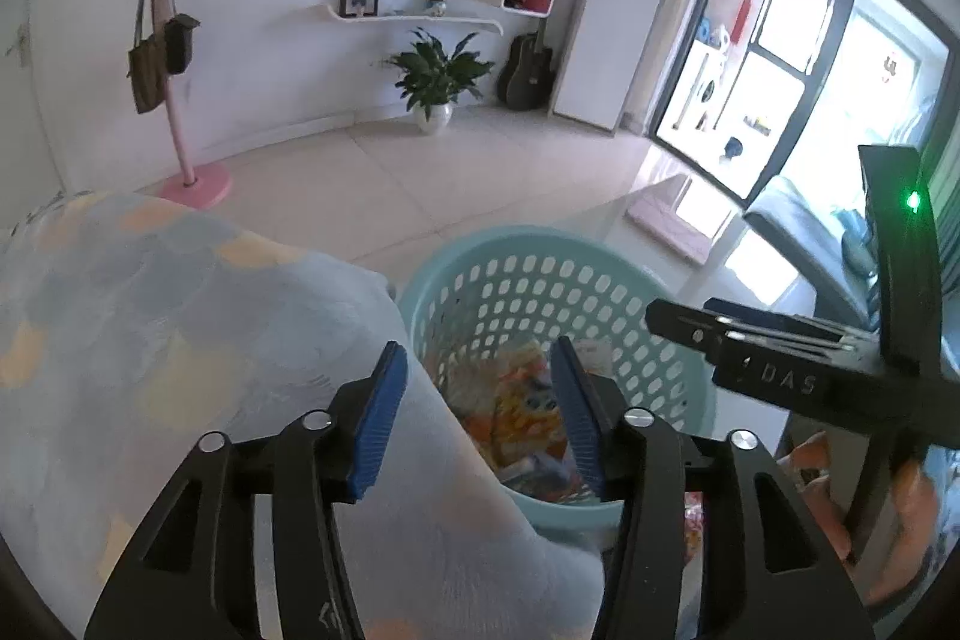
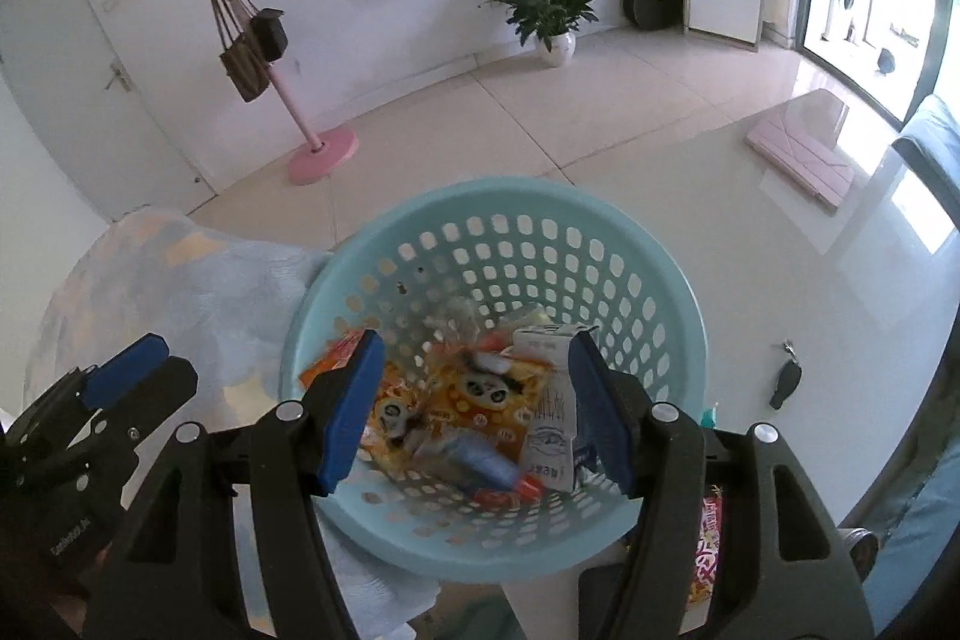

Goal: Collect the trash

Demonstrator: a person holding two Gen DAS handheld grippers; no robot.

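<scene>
A light blue perforated basket [image 2: 660, 292] stands on the white table and holds several pieces of trash: orange snack wrappers [image 2: 480, 400], a white carton [image 2: 549, 436] and a blue tube [image 2: 480, 460]. My right gripper [image 2: 477, 406] is open and empty, held above the basket's opening. My left gripper [image 1: 477, 418] is open and empty, over the basket's left rim [image 1: 420, 292] and a pale patterned cloth [image 1: 180, 310]. The right gripper shows in the left wrist view [image 1: 750, 340]; the left gripper shows in the right wrist view [image 2: 120, 370].
A red-and-yellow wrapper [image 2: 708, 550] lies on the table beside the basket, under my right finger. A car key [image 2: 786, 379] and a pink tablet case [image 2: 804, 160] lie on the table to the right. A pink coat stand [image 2: 318, 154] and a potted plant [image 2: 552, 10] stand beyond.
</scene>
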